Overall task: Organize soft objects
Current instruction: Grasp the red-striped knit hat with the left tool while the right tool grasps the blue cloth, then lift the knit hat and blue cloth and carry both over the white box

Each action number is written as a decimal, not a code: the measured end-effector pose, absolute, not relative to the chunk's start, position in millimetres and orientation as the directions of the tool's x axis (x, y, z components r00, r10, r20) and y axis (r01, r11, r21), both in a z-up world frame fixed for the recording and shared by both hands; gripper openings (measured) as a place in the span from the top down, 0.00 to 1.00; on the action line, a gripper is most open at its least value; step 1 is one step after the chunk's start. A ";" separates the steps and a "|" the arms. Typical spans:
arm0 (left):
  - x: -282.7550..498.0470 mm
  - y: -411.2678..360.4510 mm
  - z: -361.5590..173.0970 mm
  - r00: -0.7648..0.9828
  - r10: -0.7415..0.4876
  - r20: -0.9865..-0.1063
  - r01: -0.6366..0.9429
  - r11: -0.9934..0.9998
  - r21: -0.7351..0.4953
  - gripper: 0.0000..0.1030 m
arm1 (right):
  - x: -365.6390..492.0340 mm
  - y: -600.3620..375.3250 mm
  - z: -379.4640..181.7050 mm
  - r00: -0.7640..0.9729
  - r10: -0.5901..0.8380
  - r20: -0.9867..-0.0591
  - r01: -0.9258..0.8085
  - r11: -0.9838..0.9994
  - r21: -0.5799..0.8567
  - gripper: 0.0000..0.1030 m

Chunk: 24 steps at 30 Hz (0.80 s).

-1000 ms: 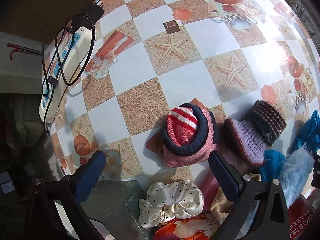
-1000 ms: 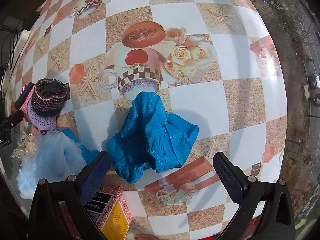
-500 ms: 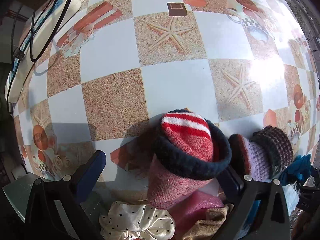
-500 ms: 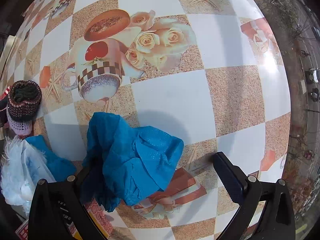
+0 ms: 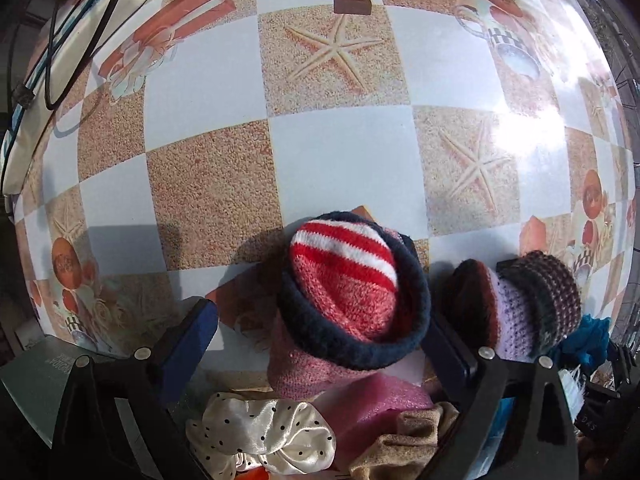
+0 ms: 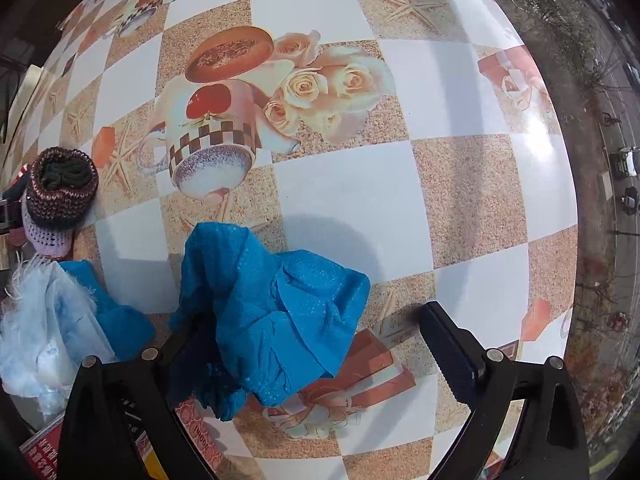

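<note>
Clearly, both claws are spread wide and nothing is pinched yet. The left claw (image 5: pixel 320 324) stands around the red striped knit hat (image 5: pixel 352 292), which rests on the checkered tabletop (image 5: pixel 340 152) with its dark rolled brim between the two fingers; the right finger (image 5: pixel 448 344) seems to touch the brim or is just beside it, while the left finger (image 5: pixel 192 332) is well apart from it. To close well, I would first center the claw over the hat, so that both fingers meet the thick brim together and not only the loose wool. The purple knit bootie (image 5: pixel 520 312) stands just beside the hat, so the right finger should not catch it.

The right claw (image 6: pixel 312 336) is over the blue crumpled cloth (image 6: pixel 268 312), which lies more to its left finger and partly covers it. I judge it should go lower and shift a little left, to take the thick folds in the middle. A second blue piece and a pale fluffy item (image 6: pixel 44 336) lie near and must stay out.
</note>
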<state>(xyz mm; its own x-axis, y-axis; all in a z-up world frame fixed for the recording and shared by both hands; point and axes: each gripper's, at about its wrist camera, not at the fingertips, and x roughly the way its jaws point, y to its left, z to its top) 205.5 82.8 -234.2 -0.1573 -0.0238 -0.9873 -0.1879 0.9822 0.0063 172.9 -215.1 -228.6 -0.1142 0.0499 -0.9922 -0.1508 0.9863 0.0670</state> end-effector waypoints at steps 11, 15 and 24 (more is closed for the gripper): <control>180.9 55.0 -172.4 0.049 0.043 -0.998 -0.099 0.994 0.038 0.73 | 151.5 -191.7 -190.8 -0.085 0.163 -0.983 -0.220 0.959 0.178 0.75; 165.3 56.1 -154.1 0.078 0.031 -0.996 -0.119 0.993 0.021 0.73 | 146.5 -202.4 -178.2 -0.088 0.192 -0.978 -0.181 0.962 0.205 0.75; 102.3 49.7 -114.7 0.119 0.032 -0.992 -0.105 0.994 0.019 0.73 | 130.5 -222.0 -149.2 -0.076 0.239 -0.968 -0.093 0.965 0.245 0.75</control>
<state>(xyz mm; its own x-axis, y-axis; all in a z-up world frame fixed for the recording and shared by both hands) 102.3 49.7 -114.7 0.1193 0.0316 -0.9923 -0.1052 0.9943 0.0190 130.5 -222.0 -149.2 -0.0758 0.2387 -0.9681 -0.0930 0.9650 0.2452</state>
